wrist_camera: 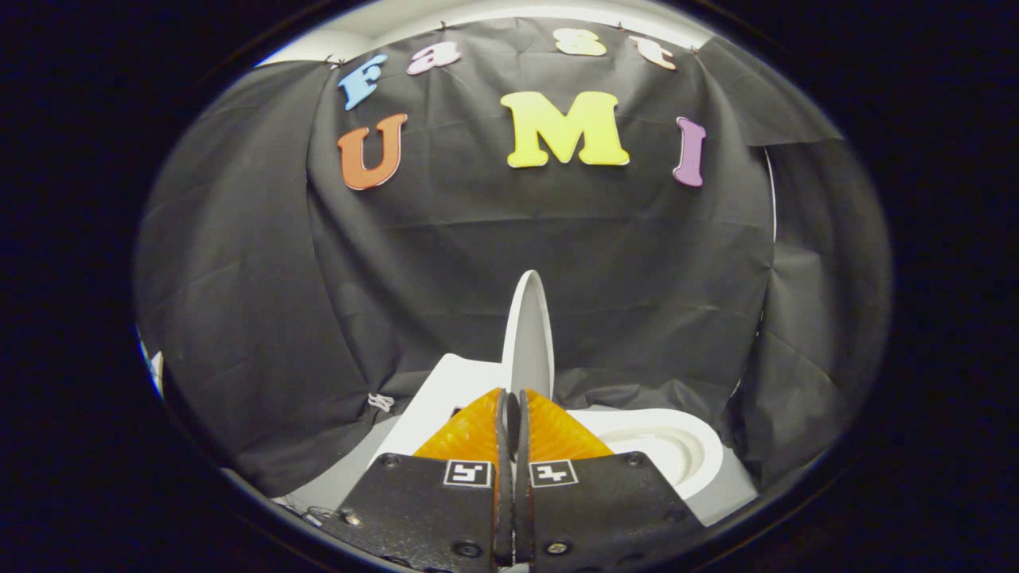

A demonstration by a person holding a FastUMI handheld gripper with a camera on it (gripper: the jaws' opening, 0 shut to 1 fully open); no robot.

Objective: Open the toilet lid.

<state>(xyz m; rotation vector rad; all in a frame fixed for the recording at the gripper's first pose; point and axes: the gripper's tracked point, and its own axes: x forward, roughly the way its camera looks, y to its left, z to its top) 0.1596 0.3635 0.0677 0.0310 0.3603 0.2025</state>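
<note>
The toilet lid (529, 330) stands raised on edge, seen almost end-on as a thin white blade rising straight up from between the jaws. Its lower edge runs down into the narrow slot between the two fingers, and the rest of it climbs well above and beyond their tips, against the black cloth wall (446, 263) of the booth.

The gripper (513, 406) has its jaws drawn close together, with only a slim gap left between them, and the lid's edge sits in that gap. Both fingers appear to press against the lid, one on each face, so the jaws are clamped on it.

To the right of the fingers, and partly hidden behind them, the white toilet bowl (677, 454) lies open, its rounded rim and pale hollow showing. To the left of the lid and just beyond the left finger, a flat white surface of the toilet's tank (446, 390) slopes away toward the cloth. A small pale cord or clip (381, 402) lies at the foot of the cloth wall, left of the tank.
</note>
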